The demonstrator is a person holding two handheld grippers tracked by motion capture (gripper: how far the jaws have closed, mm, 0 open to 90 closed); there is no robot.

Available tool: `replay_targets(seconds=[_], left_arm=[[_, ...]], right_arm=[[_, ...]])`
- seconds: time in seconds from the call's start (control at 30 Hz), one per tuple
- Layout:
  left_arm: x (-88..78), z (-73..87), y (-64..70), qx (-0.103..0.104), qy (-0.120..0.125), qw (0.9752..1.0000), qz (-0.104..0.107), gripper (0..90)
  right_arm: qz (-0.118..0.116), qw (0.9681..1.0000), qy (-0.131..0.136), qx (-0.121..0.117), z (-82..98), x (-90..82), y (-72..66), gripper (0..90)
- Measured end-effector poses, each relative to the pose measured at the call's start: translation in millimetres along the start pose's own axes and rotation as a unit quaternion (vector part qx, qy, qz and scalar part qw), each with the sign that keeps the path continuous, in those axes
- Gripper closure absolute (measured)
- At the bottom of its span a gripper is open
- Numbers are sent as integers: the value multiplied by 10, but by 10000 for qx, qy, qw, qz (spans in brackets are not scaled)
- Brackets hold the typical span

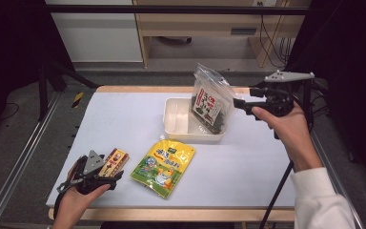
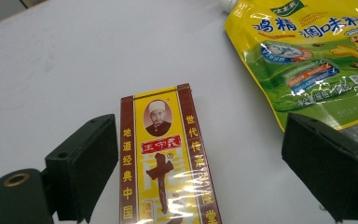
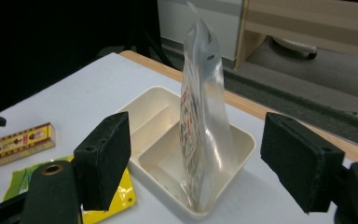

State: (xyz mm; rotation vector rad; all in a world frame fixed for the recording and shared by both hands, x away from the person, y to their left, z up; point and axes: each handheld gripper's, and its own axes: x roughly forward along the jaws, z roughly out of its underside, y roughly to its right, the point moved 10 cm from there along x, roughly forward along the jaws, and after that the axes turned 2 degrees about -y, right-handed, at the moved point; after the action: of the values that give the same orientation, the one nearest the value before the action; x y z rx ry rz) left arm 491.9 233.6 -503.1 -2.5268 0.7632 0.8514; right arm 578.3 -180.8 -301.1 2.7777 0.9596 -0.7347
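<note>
A brown and yellow box (image 1: 116, 161) (image 2: 165, 172) lies flat near the table's front left. My left gripper (image 1: 110, 168) (image 2: 200, 123) is open, with the box between its jaws and a gap on each side. A clear bag of dark contents (image 1: 212, 102) (image 3: 200, 107) stands upright in the right half of a cream two-part tray (image 1: 171, 102) (image 3: 140, 100). Just right of the bag, my right gripper (image 1: 245, 98) (image 3: 198, 123) is held level. It is open, its pads apart from the bag and nothing between them.
A yellow spouted pouch (image 1: 164, 164) (image 2: 307, 51) (image 3: 116, 200) lies flat between the box and the tray. The box (image 3: 21, 142) shows far left in the right gripper view. Metal frame rails run along both sides of the table, and a wooden desk stands behind.
</note>
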Motion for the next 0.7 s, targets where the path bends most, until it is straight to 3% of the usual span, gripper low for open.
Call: replay_targets(seconds=[0.13,0.27,0.4,0.7], left_arm=[[9,-6,23,22,-3,10000,0,107],[15,-10,42,27,2,10000,22,108],[13,-29,78,76,19,10000,50,111],[13,-59,105,-27,109,9999,95,112]], right_arm=[[139,9998,131,39,295,-163,-146,245],[85,9996,224,170,472,-168,-251,236],[10,9993,244,291,754,-49,-396,227],[-78,9997,79,228,994,228,-637,190]])
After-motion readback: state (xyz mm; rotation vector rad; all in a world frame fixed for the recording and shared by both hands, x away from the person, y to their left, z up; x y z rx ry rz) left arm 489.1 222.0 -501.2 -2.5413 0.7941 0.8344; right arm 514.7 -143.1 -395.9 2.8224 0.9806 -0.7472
